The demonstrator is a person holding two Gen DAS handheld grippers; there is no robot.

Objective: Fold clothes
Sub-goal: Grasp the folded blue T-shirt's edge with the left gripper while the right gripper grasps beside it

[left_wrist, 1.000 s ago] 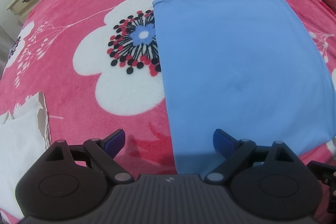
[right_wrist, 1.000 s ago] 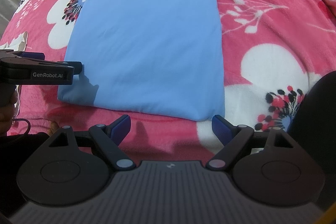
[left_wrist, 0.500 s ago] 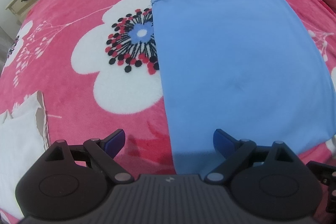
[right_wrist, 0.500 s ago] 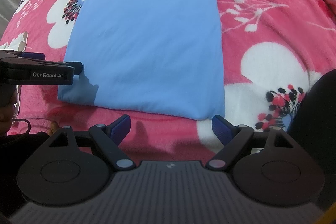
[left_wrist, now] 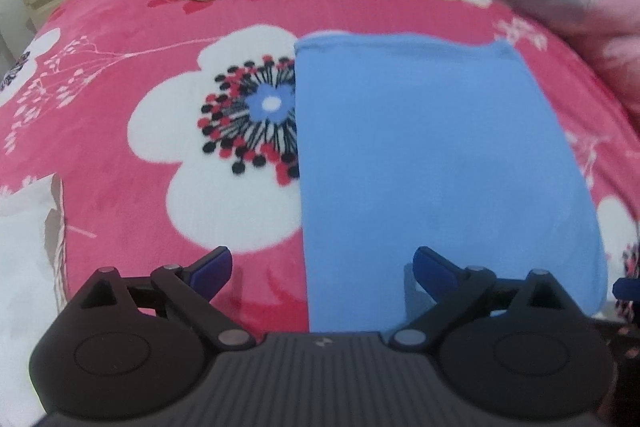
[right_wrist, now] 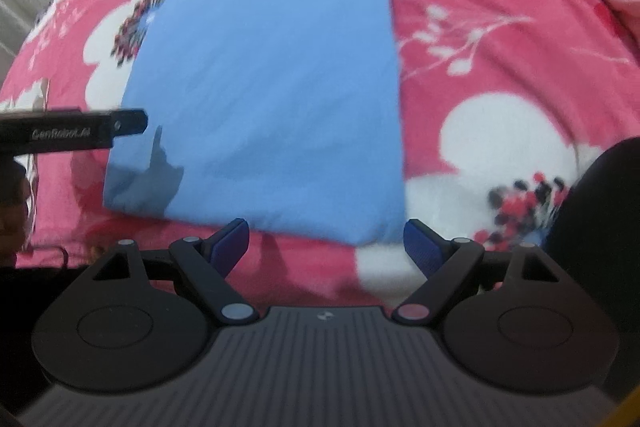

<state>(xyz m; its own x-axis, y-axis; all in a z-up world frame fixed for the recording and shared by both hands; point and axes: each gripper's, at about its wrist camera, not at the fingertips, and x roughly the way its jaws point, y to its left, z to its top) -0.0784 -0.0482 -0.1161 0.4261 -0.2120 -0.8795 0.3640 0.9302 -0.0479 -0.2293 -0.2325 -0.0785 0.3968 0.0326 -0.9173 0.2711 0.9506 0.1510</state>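
The blue garment (left_wrist: 436,163) lay flat on the floral blanket (left_wrist: 120,75), unmoved, while the left gripper (left_wrist: 322,269) was opening wider over its near-left corner and the right gripper (right_wrist: 326,243) stayed spread, both empty, apparently poised for another fold.

White letters on the side of the left gripper (right_wrist: 72,133), beside the blue cloth (right_wrist: 272,83), are blurry; they look like "GenRobot.AI".

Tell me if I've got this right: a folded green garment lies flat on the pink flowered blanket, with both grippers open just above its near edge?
Not quite: the folded garment is light blue, not green, as the right wrist view shows plainly. The rest holds: it lies flat on the pink flowered blanket, and the right gripper is open above its near edge, as is the left gripper, whose jaws are opening wider with nothing gripped.
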